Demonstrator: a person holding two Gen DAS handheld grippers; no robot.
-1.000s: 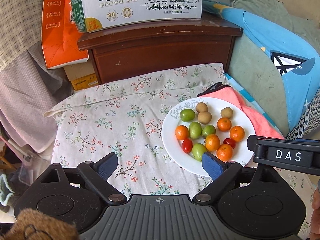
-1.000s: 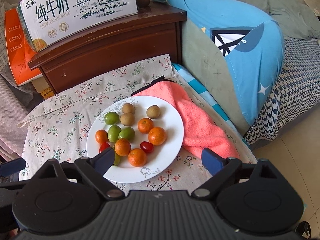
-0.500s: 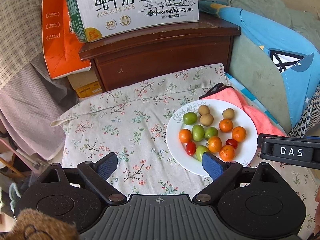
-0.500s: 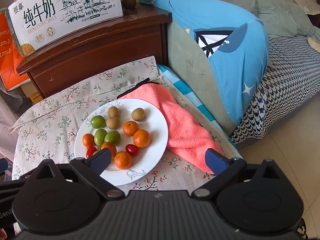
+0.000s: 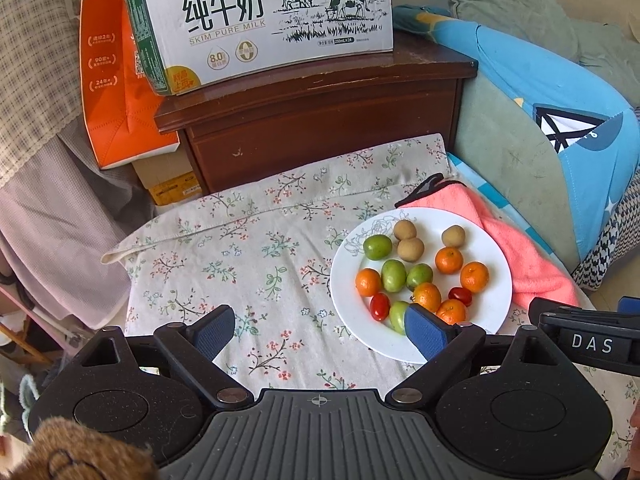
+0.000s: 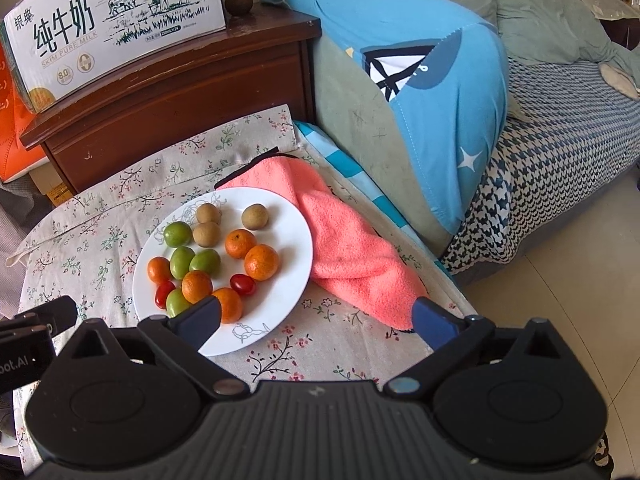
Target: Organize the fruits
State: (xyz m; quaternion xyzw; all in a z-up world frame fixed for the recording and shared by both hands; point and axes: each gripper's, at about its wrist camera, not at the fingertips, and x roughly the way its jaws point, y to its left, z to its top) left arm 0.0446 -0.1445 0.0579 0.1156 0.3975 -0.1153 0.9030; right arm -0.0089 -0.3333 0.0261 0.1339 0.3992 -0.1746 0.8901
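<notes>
A white plate point(image 5: 492, 312) point(image 6: 280, 292) rests on a floral cloth and carries mixed small fruit. On it are several oranges point(image 5: 474, 277) point(image 6: 261, 262), several green fruits point(image 5: 377, 247) point(image 6: 177, 234), three brown round fruits point(image 5: 453, 236) point(image 6: 255, 217) and two red cherry tomatoes point(image 5: 379, 306) point(image 6: 243, 284). My left gripper point(image 5: 320, 328) hovers open over the cloth, its right finger in front of the plate's near edge. My right gripper point(image 6: 316, 318) hangs open and empty above the plate's near right rim. Neither touches any fruit.
A pink towel point(image 5: 520, 256) point(image 6: 344, 248) lies against the plate's right side. Behind the cloth stands a dark wooden nightstand point(image 5: 320, 128) bearing a milk carton point(image 5: 264, 20), with an orange bag point(image 5: 116, 96) to its left. A bed with a blue pillow point(image 6: 420, 92) fills the right.
Both cameras have drawn back a little, so more of the milk carton and the bed shows. The right gripper's fingers have spread slightly wider. The fruit has not moved.
</notes>
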